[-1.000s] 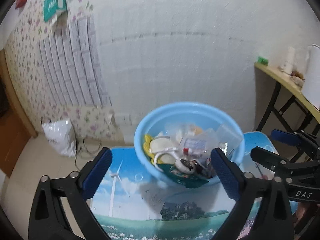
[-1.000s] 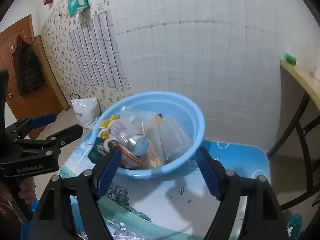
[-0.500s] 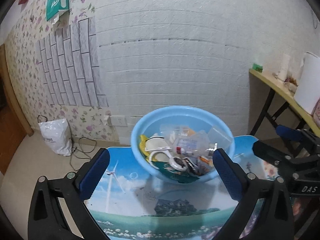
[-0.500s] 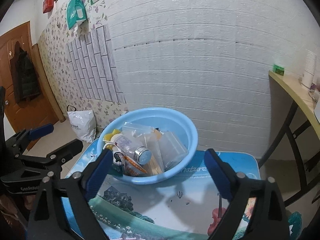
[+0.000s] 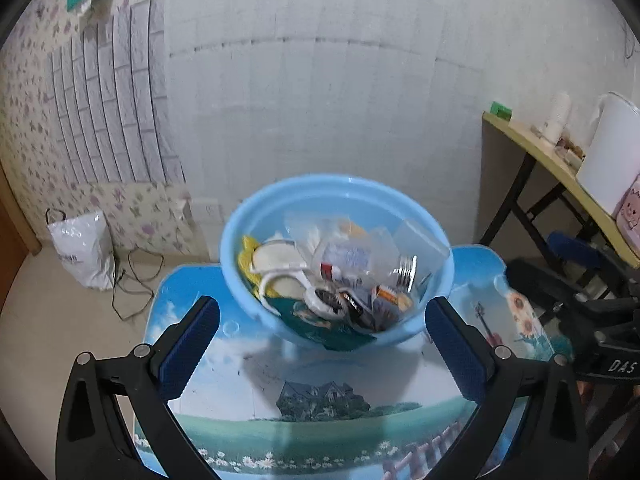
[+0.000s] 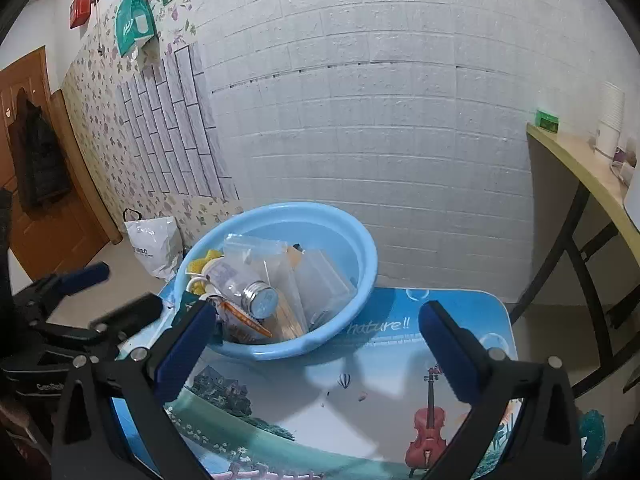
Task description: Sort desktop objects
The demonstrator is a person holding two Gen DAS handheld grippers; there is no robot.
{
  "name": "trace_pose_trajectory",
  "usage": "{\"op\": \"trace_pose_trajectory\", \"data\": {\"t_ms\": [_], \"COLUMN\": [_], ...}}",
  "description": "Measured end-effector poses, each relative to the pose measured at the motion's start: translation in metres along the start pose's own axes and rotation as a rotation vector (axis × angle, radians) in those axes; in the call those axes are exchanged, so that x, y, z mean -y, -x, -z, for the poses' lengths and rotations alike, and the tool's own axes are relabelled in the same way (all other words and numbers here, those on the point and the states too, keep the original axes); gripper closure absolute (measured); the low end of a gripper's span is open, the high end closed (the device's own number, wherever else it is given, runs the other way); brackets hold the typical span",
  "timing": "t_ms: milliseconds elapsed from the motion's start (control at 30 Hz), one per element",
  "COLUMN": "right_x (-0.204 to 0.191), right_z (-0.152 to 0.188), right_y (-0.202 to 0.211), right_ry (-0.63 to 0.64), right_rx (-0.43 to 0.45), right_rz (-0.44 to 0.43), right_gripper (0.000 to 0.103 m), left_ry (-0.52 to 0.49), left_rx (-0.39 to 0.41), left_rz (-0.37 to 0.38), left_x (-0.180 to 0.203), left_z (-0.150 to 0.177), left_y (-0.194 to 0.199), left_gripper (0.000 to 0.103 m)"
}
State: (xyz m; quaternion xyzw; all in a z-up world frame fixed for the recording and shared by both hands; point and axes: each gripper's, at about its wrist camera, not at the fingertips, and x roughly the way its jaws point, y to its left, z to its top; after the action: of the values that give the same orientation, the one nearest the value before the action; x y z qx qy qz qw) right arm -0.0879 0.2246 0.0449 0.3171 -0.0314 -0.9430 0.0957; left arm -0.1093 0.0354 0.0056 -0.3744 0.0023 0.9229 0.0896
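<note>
A light blue basin [image 5: 280, 200] stands at the far side of a small picture-printed table [image 5: 320, 412]. It holds several jumbled items: a clear bottle with a metal cap [image 6: 256, 296], clear plastic bags, a white ring-shaped piece [image 5: 280, 276] and something yellow [image 5: 245, 256]. The basin also shows in the right wrist view [image 6: 360, 248]. My left gripper [image 5: 320, 340] is open and empty, just short of the basin's near rim. My right gripper [image 6: 316, 340] is open and empty, at the basin's near right side.
A white brick-pattern wall [image 6: 380, 120] rises right behind the table. A white plastic bag [image 5: 80, 248] and cables lie on the floor at left. A yellow folding table [image 5: 560, 168] with cups and a white jug stands at right. A brown door [image 6: 40, 200] is far left.
Both grippers drew back from the basin half a second ago and have now moved in toward it again. Both stay open and empty.
</note>
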Motion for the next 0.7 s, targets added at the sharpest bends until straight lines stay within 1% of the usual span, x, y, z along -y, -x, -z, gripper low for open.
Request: {"op": "trace_pose_trajectory", "data": {"t_ms": [33,100,233,333,567,700], "right_x": [-0.001,0.0,0.003,0.004,0.007,0.006], "right_z": [0.001,0.001,0.002,0.003,0.008,0.013], "right_y": [0.0,-0.001,0.0,0.001,0.004,0.007], "right_ry": [0.014,0.016,-0.007,-0.012,-0.024,0.005], "right_rx": [0.012,0.008,0.007,0.009,0.014,0.045], "right_rz": [0.013,0.016,0.012,0.021,0.036,0.065], "right_gripper": [0.0,0.0,0.0,0.0,0.0,0.0], "left_ry": [-0.002,-0.01,-0.033,-0.043,-0.027,-0.028], "left_rx": [-0.005,-0.016,-0.023,0.001,0.012,0.013], "left_rz": [-0.012,-0.043,-0.03,-0.06,-0.035,-0.036], "left_x": [0.001,0.002,0.006,0.007,0.006,0.007], "left_z": [0.001,0.003,0.004,0.005,0.009,0.011], "left_y": [-0.002,-0.006,-0.006,-0.002,0.005,0.005], "left_gripper": [0.0,0.0,0.0,0.0,0.0,0.0]}}
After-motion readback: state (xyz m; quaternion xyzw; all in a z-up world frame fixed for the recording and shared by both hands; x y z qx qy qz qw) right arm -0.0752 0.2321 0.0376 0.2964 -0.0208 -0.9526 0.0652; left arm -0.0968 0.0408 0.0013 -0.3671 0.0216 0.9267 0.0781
